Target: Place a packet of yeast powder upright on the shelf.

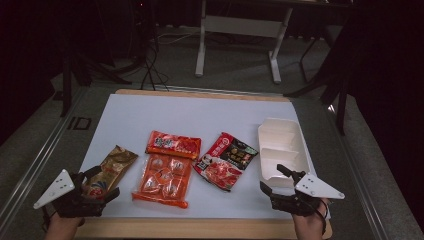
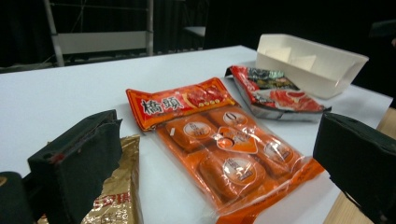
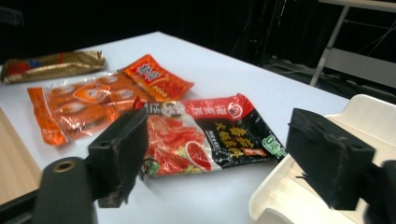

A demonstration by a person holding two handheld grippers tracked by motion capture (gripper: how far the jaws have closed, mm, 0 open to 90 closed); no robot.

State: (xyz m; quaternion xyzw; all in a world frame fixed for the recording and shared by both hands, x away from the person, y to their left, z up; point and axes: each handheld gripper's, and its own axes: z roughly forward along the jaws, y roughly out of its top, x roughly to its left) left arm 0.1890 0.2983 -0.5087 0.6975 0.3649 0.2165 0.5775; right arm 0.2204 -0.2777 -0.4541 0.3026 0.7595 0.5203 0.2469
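Big white table [image 1: 150,115], and on its right edge sits the white tray [image 1: 280,150], two compartments, both bare inside. Next in size, the clear orange pack [image 1: 162,181] of wrapped blocks lies flat near the front edge, its far end touching the small orange packet [image 1: 173,144]. Just to the right, the red and black packet [image 1: 225,160] lies at an angle between that pack and the tray. Over on the left, the gold packet [image 1: 111,167] lies slanted, its near end right at the left gripper [image 1: 102,182]. That claw is spread wide, nothing pinched; in the left gripper view its one jaw overlaps the gold packet's edge. The right gripper [image 1: 281,179] is also spread wide, empty, hanging at the tray's near corner, one jaw over its rim.
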